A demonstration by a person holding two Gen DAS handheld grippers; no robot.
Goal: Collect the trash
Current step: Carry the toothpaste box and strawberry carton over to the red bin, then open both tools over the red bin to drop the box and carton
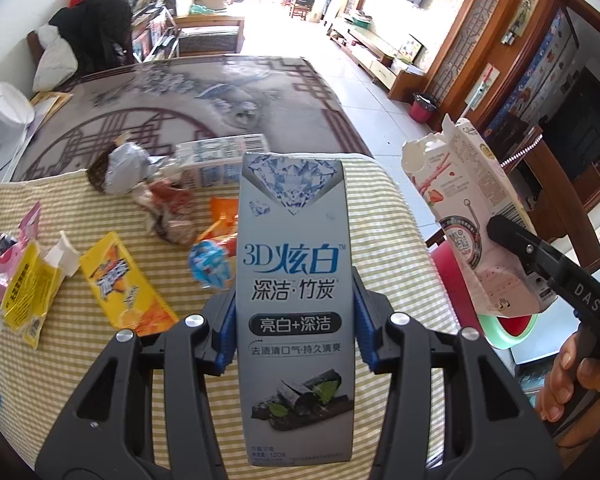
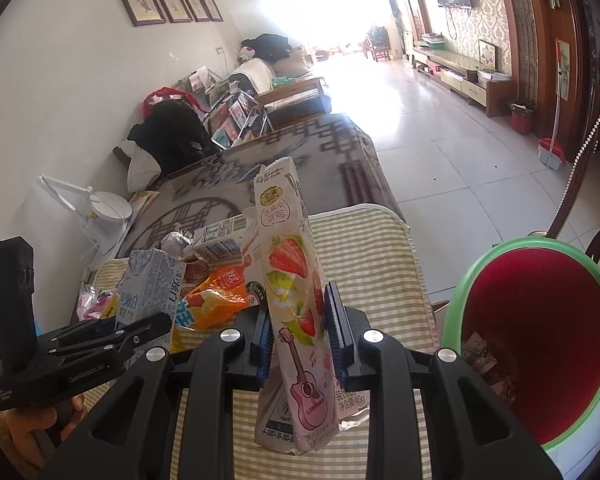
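- My left gripper (image 1: 294, 316) is clamped on a grey toothpaste box (image 1: 296, 304); the blue pads (image 1: 226, 332) press both long sides, and the box stands upright between them, its top pointing away from me.
- My right gripper (image 2: 298, 336) is closed on a pink strawberry snack box (image 2: 296, 312), gripped at its lower half and upright, torn top at the far end.
- In the left wrist view, the same snack box (image 1: 468, 220) sits to the right of the toothpaste box, well apart from it, out past the right edge of the table.
- The bin (image 2: 540, 360), red inside with a green rim, stands right of the table, near the right gripper; some scraps lie at its bottom.
- More trash lies on the striped cloth (image 1: 380, 216), left of and beyond the toothpaste box: a yellow sachet (image 1: 126, 284), an orange wrapper (image 2: 216, 300), a crumpled foil wrapper (image 1: 126, 168) and a blue-and-white carton (image 1: 220, 160).
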